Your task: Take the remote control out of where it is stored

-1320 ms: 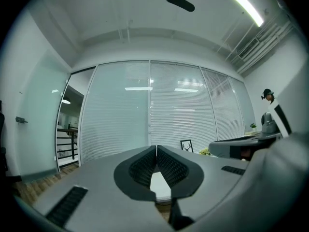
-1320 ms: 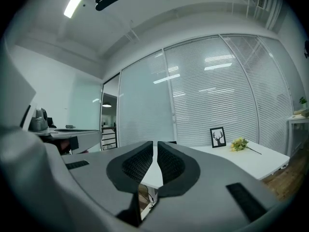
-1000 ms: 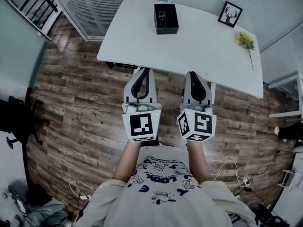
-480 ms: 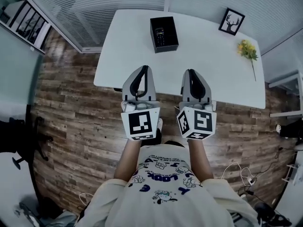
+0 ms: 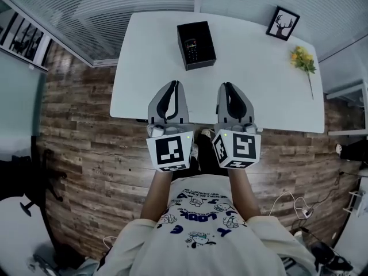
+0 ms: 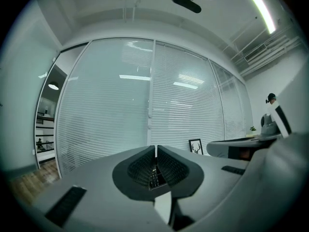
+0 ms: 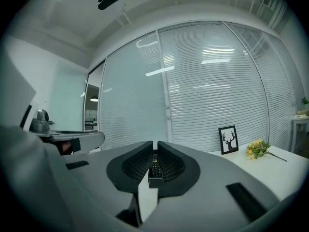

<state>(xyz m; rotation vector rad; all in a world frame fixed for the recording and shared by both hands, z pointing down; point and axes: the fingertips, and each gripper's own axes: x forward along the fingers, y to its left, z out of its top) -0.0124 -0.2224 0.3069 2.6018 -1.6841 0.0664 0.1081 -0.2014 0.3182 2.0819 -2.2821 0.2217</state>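
Note:
A black open box (image 5: 195, 37) stands on the white table (image 5: 259, 79) near its far edge, and the dark remote control (image 5: 191, 50) lies inside it. Both grippers hover side by side over the table's near edge, well short of the box. My left gripper (image 5: 171, 86) is shut with nothing in it. My right gripper (image 5: 229, 87) is shut too, also holding nothing. In the right gripper view the box (image 7: 155, 176) with the remote shows ahead past the closed jaws of the right gripper (image 7: 155, 147). The left gripper (image 6: 155, 150) points at the same box (image 6: 154, 178).
A framed deer picture (image 5: 282, 22) stands at the table's far right corner, with yellow flowers (image 5: 302, 55) lying beside it. Blinds and glass walls run behind the table. Wooden floor surrounds it, with cables (image 5: 293, 209) at the lower right.
The person has stepped closer to the table. Both grippers, earlier over the floor before the table, now reach over its near edge. Their jaws have stayed shut.

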